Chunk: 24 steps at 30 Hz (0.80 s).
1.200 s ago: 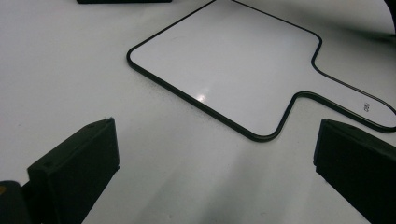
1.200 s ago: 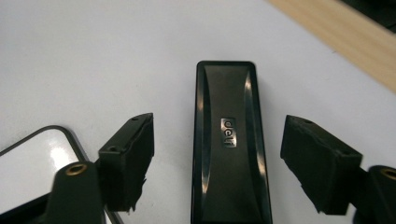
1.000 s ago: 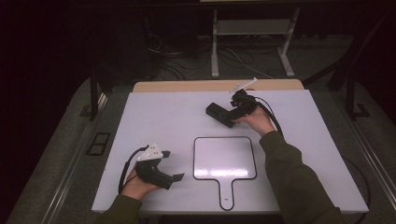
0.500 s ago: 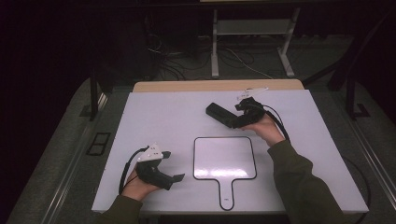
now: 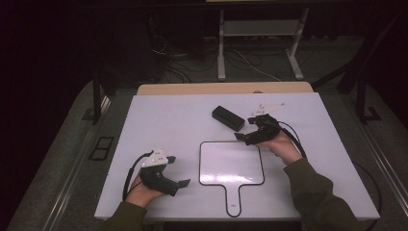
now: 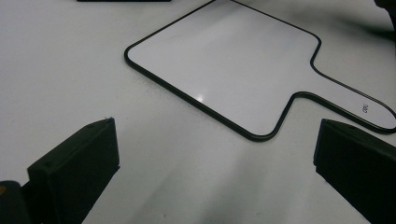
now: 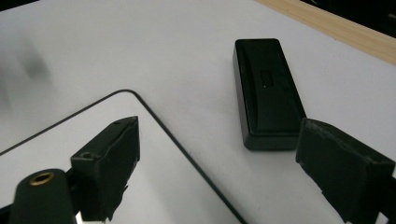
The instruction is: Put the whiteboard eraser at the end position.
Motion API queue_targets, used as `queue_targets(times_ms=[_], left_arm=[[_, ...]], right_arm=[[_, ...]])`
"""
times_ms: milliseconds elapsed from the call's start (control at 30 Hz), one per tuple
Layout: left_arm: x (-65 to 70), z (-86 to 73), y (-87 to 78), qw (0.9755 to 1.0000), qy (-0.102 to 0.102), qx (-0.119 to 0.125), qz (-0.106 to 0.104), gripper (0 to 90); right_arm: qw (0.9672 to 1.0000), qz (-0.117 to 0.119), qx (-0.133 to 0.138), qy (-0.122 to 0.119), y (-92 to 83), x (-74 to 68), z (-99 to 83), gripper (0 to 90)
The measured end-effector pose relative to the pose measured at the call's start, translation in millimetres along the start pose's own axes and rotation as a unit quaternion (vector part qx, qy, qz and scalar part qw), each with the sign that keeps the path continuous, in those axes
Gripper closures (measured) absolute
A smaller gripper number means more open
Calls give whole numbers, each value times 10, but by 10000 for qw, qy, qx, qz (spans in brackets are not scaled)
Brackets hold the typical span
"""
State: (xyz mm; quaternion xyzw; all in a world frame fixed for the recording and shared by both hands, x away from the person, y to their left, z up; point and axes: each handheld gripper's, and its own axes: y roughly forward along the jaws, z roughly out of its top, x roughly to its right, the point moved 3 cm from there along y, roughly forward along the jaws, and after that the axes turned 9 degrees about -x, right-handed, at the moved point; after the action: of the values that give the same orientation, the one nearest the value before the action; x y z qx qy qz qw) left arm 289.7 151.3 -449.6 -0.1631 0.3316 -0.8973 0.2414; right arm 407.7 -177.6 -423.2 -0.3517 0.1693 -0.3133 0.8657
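While your right gripper (image 5: 243, 137) hung spread and empty at 5 o'clock of the black rectangular eraser (image 5: 228, 118), nothing was gripped; your left gripper (image 5: 182, 183) lay spread beside the white paddle-shaped whiteboard (image 5: 231, 163).

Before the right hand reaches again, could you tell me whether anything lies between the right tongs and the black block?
Nothing visible does. The right tongs hang open just short of the black block, with bare white table between them. The handled white board lies beside that path, under one jaw, not across it.
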Motion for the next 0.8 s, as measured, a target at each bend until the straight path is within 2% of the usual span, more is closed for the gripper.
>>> queue_targets(times_ms=[133,267,400,633,800], left_arm=[[10,5,-9,10000,17,29,6,0],[9,4,-22,10000,3,42,-2,0],[10,4,-17,10000,-14,51,-20,0],[14,7,-7,10000,-7,41,-34,0],[15,4,1,10000,-15,10,-39,0]], right_arm=[[9998,-198,-6,91,-70,-4,-150,122],[9995,-175,89,254,-166,2,-301,123],[9990,-371,88,243,-265,-1,-424,124],[9982,-407,240,363,-411,-68,-588,123],[9983,-385,271,348,-468,-134,-690,123]])
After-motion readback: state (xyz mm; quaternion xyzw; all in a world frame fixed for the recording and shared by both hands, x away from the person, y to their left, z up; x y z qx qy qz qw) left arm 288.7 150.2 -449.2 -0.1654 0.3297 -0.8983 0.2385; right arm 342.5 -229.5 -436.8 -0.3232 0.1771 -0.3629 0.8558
